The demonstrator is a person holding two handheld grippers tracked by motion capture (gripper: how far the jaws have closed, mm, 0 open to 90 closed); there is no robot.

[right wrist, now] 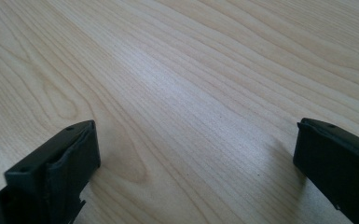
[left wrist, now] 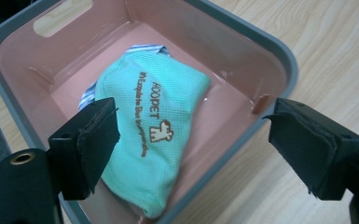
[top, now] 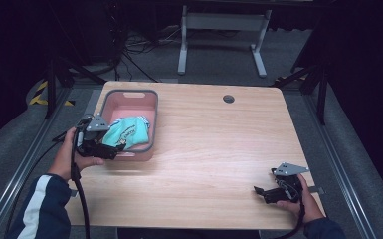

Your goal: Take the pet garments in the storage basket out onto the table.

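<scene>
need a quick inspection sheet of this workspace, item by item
surface: light wood table, round grommet hole near the far edge
job's things: mint green cloth with brown print lying inside the pink bin
clutter: nothing seen
grippers: left hand-held gripper open above the bin; right hand-held gripper open over bare wood
cables: black cable trailing from the left one
surroundings: grey floor, white desk frame beyond

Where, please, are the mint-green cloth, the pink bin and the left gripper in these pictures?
mint-green cloth (left wrist: pixel 154 135): left gripper view, middle, beside its brown print.
pink bin (top: pixel 129 93): high view, far rim.
left gripper (left wrist: pixel 191 135): left gripper view, midway between its open jaws.
</scene>
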